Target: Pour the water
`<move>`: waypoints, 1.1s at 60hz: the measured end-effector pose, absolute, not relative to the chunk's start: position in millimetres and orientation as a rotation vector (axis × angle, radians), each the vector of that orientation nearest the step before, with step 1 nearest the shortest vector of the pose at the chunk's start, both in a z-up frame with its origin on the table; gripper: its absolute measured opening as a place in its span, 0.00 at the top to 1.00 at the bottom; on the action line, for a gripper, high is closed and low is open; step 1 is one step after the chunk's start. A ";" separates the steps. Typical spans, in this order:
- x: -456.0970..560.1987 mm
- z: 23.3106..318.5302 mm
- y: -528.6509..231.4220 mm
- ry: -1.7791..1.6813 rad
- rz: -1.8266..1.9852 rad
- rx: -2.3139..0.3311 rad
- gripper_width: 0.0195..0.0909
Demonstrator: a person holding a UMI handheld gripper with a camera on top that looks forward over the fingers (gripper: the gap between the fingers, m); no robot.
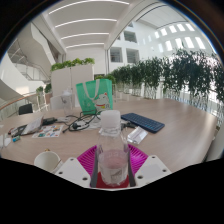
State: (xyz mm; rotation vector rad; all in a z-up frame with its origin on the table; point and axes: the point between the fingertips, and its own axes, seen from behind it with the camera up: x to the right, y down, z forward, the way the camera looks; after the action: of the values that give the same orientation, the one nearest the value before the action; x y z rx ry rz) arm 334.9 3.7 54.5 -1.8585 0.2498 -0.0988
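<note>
The clear plastic water bottle (pixel 112 150) stands upright right between the fingers (pixel 137 159), white cap on top, and the magenta pads look pressed against its sides, so I'd say it is gripped and ready to be carried. Just to its left, close by on the tabletop (pixel 180 130), sits a white cup (pixel 47 159), which I take to be where the water is meant to go.

To do this well, I'd want the grip kept firm around the bottle's middle so the thin plastic doesn't slip or buckle. Bring the mouth over the cup before tipping, then tilt slowly. The cap appears to be on; if it is truly sealed, nothing will pour until that is dealt with.

Beyond the bottle lie a dark flat notebook or tablet (pixel 143 122) and a small white object (pixel 137 135) beside it, with a green chair (pixel 94 96) at the far edge and a clutter of papers and gear (pixel 45 125) off to the left.

Hard to judge: the bottle's base is hidden by the fingers, its water level is unclear, and only part of the cup shows, so I can't tell whether it is empty.
</note>
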 end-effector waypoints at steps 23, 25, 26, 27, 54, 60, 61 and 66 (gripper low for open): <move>320.7 53.4 -10.4 0.227 -0.166 -1.915 0.36; 321.3 47.5 -18.4 0.229 -0.163 -1.956 0.16; 319.1 45.1 -21.5 0.231 -0.157 -1.971 0.08; 316.6 43.7 -24.3 0.235 -0.147 -1.982 0.08; 235.3 142.6 -189.8 0.314 -0.207 -2.002 0.11; 214.1 169.8 -222.4 0.340 -0.241 -2.004 0.11; 211.0 173.6 -227.5 0.346 -0.247 -2.003 0.11; 196.3 192.6 -250.9 0.364 -0.267 -1.997 0.12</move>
State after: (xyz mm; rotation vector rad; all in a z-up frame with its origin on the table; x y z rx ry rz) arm 196.3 -250.9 192.6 -1.9967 0.3642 -0.2669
